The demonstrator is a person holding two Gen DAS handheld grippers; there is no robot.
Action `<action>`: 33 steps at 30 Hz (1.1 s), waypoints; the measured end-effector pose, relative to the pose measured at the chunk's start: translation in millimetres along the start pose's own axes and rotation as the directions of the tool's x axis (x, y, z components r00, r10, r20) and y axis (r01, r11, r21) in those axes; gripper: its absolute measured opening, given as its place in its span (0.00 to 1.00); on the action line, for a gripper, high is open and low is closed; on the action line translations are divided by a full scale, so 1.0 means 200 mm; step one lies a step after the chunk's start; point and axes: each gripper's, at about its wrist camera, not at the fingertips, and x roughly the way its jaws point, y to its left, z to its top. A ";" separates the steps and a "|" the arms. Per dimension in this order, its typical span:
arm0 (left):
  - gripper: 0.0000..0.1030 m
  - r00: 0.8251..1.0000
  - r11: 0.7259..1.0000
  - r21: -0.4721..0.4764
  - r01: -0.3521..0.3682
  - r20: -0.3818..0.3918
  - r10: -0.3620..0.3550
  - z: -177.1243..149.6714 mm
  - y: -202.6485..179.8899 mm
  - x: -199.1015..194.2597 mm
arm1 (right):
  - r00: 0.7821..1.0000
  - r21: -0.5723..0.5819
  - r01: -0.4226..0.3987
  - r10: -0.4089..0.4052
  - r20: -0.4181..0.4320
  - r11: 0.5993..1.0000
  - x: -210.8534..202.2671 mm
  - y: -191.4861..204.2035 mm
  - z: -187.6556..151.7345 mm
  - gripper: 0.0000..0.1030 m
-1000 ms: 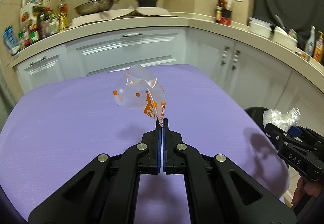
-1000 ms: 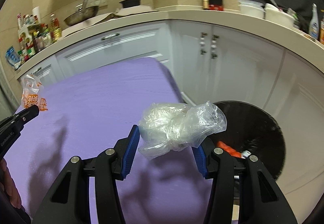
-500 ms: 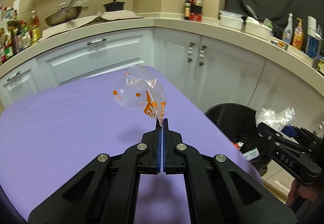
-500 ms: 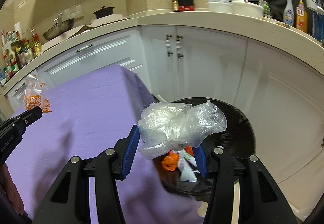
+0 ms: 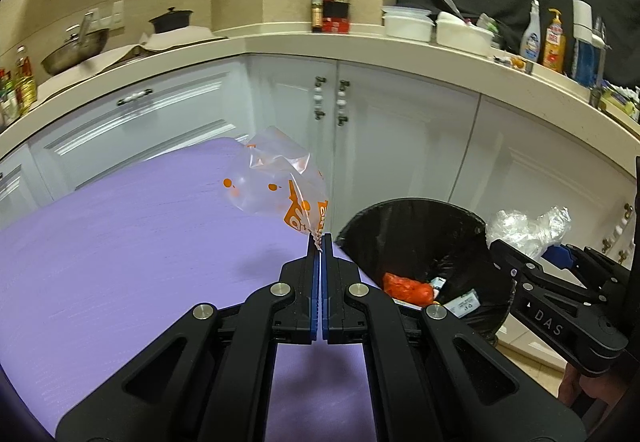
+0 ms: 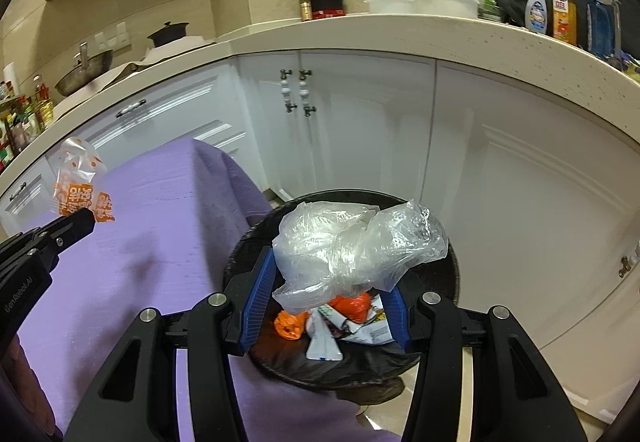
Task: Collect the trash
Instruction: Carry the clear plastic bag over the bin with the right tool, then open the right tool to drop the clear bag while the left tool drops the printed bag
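My left gripper [image 5: 320,238] is shut on the corner of a clear wrapper with orange print [image 5: 276,190] and holds it up above the purple table's right edge; it also shows in the right wrist view [image 6: 78,182]. My right gripper [image 6: 328,274] is shut on a crumpled clear plastic bag [image 6: 352,242] and holds it right above the black trash bin [image 6: 448,338]. The bin [image 5: 408,230] stands on the floor beside the table and holds orange and white wrappers [image 6: 348,318]. The bag also shows in the left wrist view [image 5: 528,226].
The purple-covered table [image 5: 120,242] lies at the left. White kitchen cabinets [image 6: 360,122] and a beige counter [image 6: 440,34] with bottles, pans and containers curve behind the bin.
Both grippers have swung to the right with their loads. The bag has gone from above the table edge to over the bin. The wrapper is now near the table's right edge.
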 end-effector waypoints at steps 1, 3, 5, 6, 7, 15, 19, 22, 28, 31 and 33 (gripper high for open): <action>0.01 1.000 1.000 0.004 0.006 -0.002 -0.006 0.00 -0.02 0.02 | 1.000 0.003 0.004 -0.004 0.000 1.000 0.01 -0.02 0.00 0.48; 0.01 1.000 1.000 0.011 0.014 -0.005 -0.014 0.02 -0.04 0.04 | 1.000 0.009 0.012 -0.012 0.000 1.000 0.02 -0.05 0.01 0.48; 0.01 1.000 1.000 0.017 0.021 -0.007 -0.021 0.02 -0.07 0.07 | 1.000 0.015 0.017 -0.017 -0.001 1.000 0.02 -0.07 0.01 0.48; 0.01 1.000 0.999 0.020 0.025 -0.008 -0.025 0.03 -0.08 0.08 | 1.000 0.016 0.019 -0.019 0.000 1.000 0.03 -0.07 0.01 0.48; 0.01 1.000 0.999 0.023 0.027 -0.008 -0.027 0.03 -0.09 0.09 | 1.000 0.018 0.022 -0.022 -0.001 1.000 0.03 -0.08 0.01 0.48; 0.01 0.998 0.997 0.051 0.051 -0.027 -0.049 0.07 -0.19 0.19 | 1.000 0.021 0.028 -0.028 -0.012 0.999 0.09 -0.12 0.04 0.48; 0.01 0.998 0.996 0.064 0.054 -0.042 -0.052 0.07 -0.22 0.25 | 0.999 0.021 0.029 -0.028 -0.021 0.999 0.13 -0.12 0.04 0.48; 0.01 0.997 0.996 0.067 0.054 -0.058 -0.051 0.07 -0.24 0.30 | 0.999 0.022 0.029 -0.029 -0.032 0.999 0.16 -0.13 0.04 0.48; 0.01 0.995 0.996 0.075 0.051 -0.087 -0.045 0.07 -0.25 0.39 | 0.998 0.027 0.032 -0.031 -0.057 0.999 0.22 -0.15 0.05 0.48; 0.01 0.994 0.996 0.078 0.052 -0.102 -0.044 0.06 -0.26 0.43 | 0.997 0.032 0.035 -0.033 -0.063 0.999 0.24 -0.17 0.05 0.49; 0.01 0.993 0.995 0.080 0.055 -0.110 -0.046 0.06 -0.26 0.46 | 0.997 0.036 0.039 -0.037 -0.067 0.999 0.25 -0.18 0.05 0.49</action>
